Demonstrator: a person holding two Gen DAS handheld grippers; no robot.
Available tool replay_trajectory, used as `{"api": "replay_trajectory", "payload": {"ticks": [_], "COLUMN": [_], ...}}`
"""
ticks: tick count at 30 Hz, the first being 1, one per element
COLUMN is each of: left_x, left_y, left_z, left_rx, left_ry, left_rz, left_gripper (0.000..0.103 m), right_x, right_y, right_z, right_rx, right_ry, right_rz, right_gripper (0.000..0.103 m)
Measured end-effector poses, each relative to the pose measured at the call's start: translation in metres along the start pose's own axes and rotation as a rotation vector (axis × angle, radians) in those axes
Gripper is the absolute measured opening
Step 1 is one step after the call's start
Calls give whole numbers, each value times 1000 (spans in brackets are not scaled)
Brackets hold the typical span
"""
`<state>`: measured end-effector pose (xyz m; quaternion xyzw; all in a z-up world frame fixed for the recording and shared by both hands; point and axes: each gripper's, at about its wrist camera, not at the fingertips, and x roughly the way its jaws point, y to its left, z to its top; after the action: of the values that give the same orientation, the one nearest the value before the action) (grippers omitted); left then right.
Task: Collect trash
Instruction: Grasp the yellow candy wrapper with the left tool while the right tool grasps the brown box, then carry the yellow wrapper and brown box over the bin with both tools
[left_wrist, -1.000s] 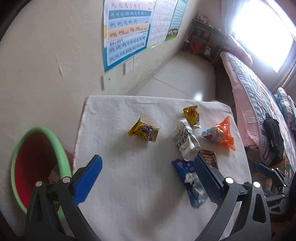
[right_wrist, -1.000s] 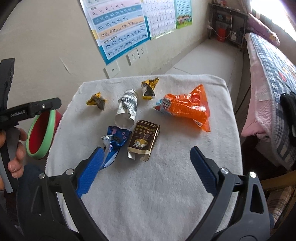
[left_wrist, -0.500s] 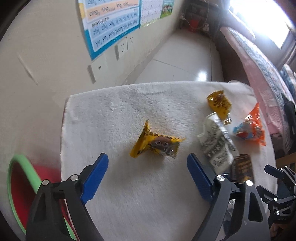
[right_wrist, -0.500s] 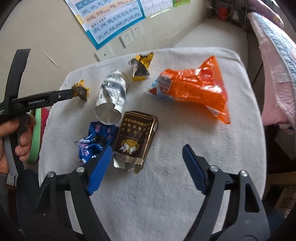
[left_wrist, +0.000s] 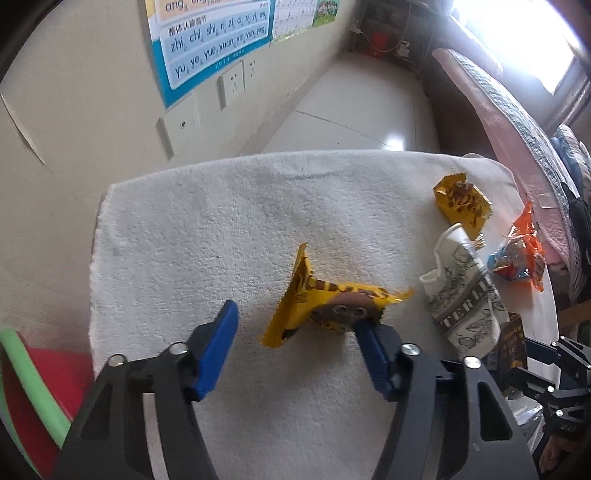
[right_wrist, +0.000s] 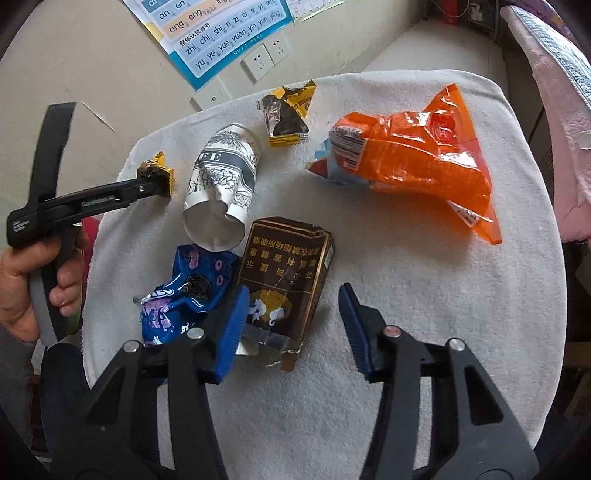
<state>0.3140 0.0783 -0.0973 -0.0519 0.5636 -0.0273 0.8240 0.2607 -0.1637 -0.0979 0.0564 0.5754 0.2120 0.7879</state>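
surface: white towel-covered table (right_wrist: 424, 295), bedroom, wall with pinyin poster (left_wrist: 214, 48) and sockets, bed along the right side
left gripper (left_wrist: 295, 321): jaws closing, not clamped yet; yellow candy wrapper (left_wrist: 325, 299) sits between the blue pads, right pad touching its lower edge, left pad clear of it
left gripper, seen from right wrist view: at 9 o'clock, held by a hand (right_wrist: 33, 284), tips at the yellow wrapper
right gripper (right_wrist: 291, 314): jaws closing, not pressing; brown cigarette pack (right_wrist: 288, 273) between the pads, left pad on or just over its near-left edge, right pad apart from it
blue wrapper (right_wrist: 181, 295): crumpled, just left of the pack at 8 o'clock, touching it
paper cup (right_wrist: 221, 184): crushed, on its side, mouth toward camera, 11 o'clock of the pack
orange snack bag (right_wrist: 413, 155): 1 o'clock, well apart from the pack
black-and-yellow wrapper (right_wrist: 286, 114): far edge, 12 o'clock, beside the cup base
bin (left_wrist: 22, 387): red with green rim, 8 o'clock in left view, below the table edge
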Motion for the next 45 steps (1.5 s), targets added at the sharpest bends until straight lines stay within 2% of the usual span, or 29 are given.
{"api": "replay_trajectory", "payload": {"ticks": [2, 3, 4, 6, 7, 10, 20, 24, 33, 45], "left_x": [0, 0, -1, -2, -3, -9, -27, -35, -73, -134], "left_y": [3, 4, 5, 6, 5, 1, -19, -28, -32, -32], "left_z": [0, 0, 0, 0, 0, -1, -10, -13, -23, -67], "left_rx": [-8, -10, -16, -22, -19, -13, 24, 51, 49, 25], "left_ry": [-18, -21, -23, -26, -30, -44, -63, -68, -114, -163], "left_rz": [-8, -13, -21, -43, -51, -65, -68, -67, -48, 1], "left_gripper": [46, 35, 29, 25, 21, 20, 20, 20, 20, 20], "right_x": [-2, -3, -4, -7, -7, -7, -3, -5, -45, -92], "right_y": [0, 0, 0, -2, -3, -8, -9, -10, 10, 31], "right_z": [-1, -1, -2, -2, -2, -2, -3, -3, -2, -28], "right_rx": [0, 1, 3, 7, 9, 26, 46, 58, -31, -68], "right_ry": [-3, -6, -10, -15, -16, -11, 1, -2, -85, -163], "right_rz": [4, 5, 7, 10, 8, 16, 27, 60, 15, -34], "right_gripper": [40, 35, 31, 26, 19, 16, 16, 13, 11, 11]}}
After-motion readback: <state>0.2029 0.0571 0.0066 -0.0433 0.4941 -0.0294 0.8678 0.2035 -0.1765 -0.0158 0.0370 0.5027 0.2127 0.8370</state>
